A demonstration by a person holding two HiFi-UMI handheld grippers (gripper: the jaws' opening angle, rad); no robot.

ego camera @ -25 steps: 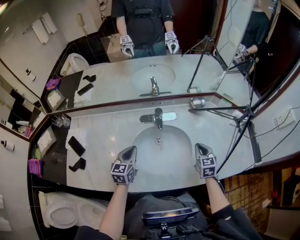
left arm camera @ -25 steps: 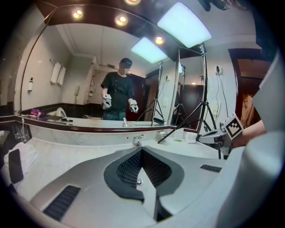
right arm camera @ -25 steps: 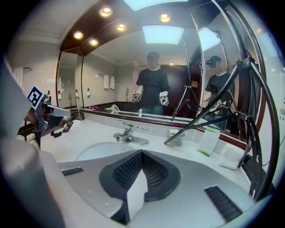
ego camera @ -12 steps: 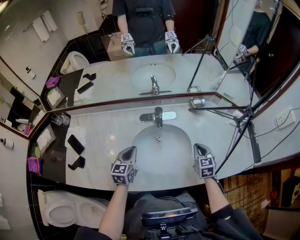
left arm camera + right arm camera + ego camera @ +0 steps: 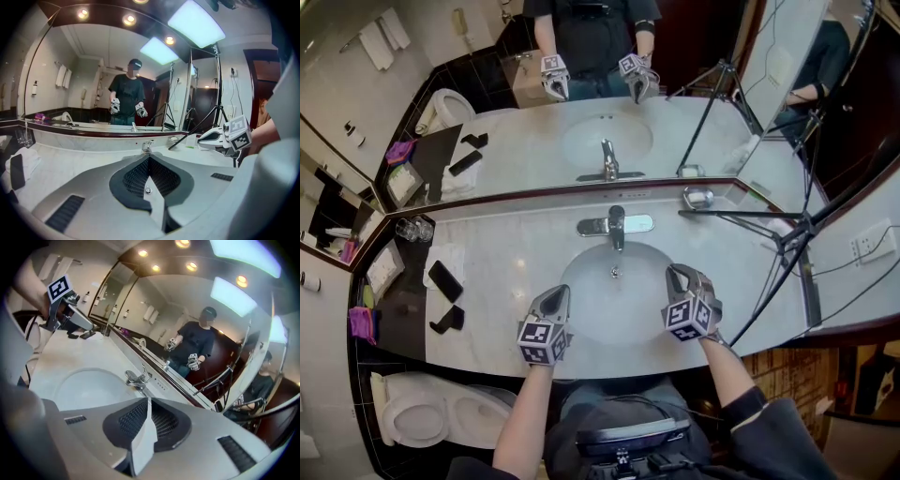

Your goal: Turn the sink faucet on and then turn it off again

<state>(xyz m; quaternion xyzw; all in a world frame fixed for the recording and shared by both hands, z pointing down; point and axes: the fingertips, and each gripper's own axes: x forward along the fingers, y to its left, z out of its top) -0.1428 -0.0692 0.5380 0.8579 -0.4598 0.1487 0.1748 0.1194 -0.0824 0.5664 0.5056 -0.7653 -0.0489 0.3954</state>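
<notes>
Faucet position: the chrome single-lever sink faucet (image 5: 616,225) stands at the back rim of the oval white basin (image 5: 581,281), which is set in the pale marble countertop (image 5: 497,272). Your left gripper (image 5: 557,294) hovers over the basin's near-left rim, jaws fully together and holding nothing. Your right gripper (image 5: 677,272) hangs over the near-right rim, rolled to one side. Its jaws have just been opening a crack, with nothing between them. Both grippers are well apart from the faucet.
</notes>
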